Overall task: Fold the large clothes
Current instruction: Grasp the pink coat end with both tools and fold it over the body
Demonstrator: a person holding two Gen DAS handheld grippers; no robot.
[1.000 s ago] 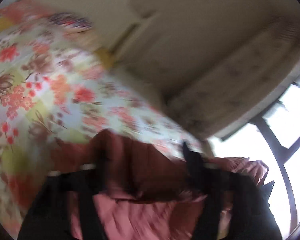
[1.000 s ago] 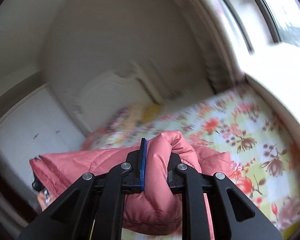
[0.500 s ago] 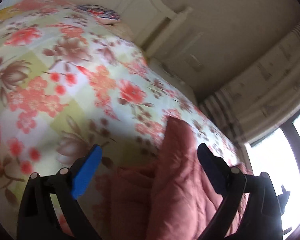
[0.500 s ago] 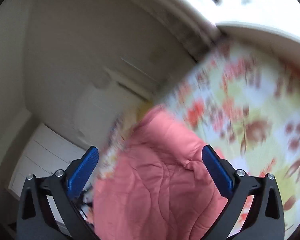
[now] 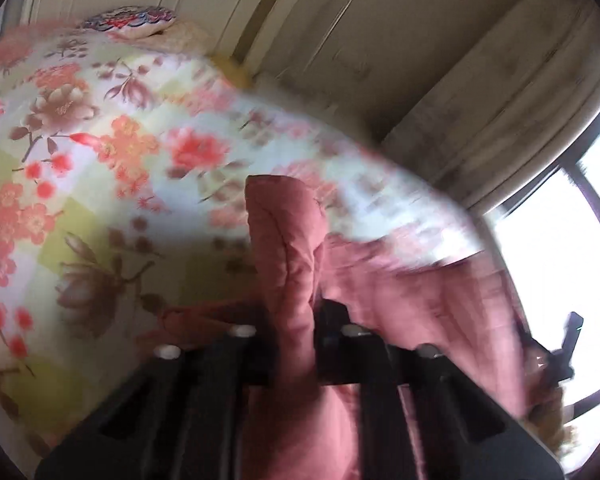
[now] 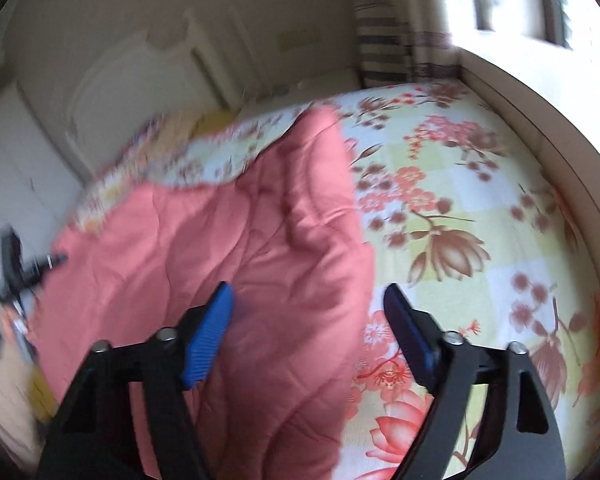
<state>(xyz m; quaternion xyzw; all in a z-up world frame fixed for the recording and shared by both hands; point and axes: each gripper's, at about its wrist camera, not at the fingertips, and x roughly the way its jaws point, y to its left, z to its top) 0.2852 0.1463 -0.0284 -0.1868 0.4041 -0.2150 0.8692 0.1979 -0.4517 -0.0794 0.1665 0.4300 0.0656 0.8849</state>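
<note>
Two claws, two different states: half a second ago our left claw (image 5: 296,344) stood wide with its blue pads apart above the cloth, and now it has closed on a ridge of the pink quilted jacket (image 5: 288,248), which stands up as a pinched fold between its fingers. Our right claw (image 6: 308,320), wide then, is wide now too, its blue pads (image 6: 208,336) straddling the jacket's near edge without gripping it; a second ago it was the one clamped on a bunched roll.

We judge that the grip has changed sides: the left now has a hold from which to lift or draw the next fold, while the right is free to take a second hold.

Outward from the claws, the jacket (image 6: 220,240) lies spread on the floral bed sheet (image 6: 480,208), puffy, stitched in curved quilting lines, with a flap raised at its far edge. Beyond the jacket, towards the headboard (image 5: 228,20), a patterned pillow (image 5: 128,24) rests on the sheet.
</note>
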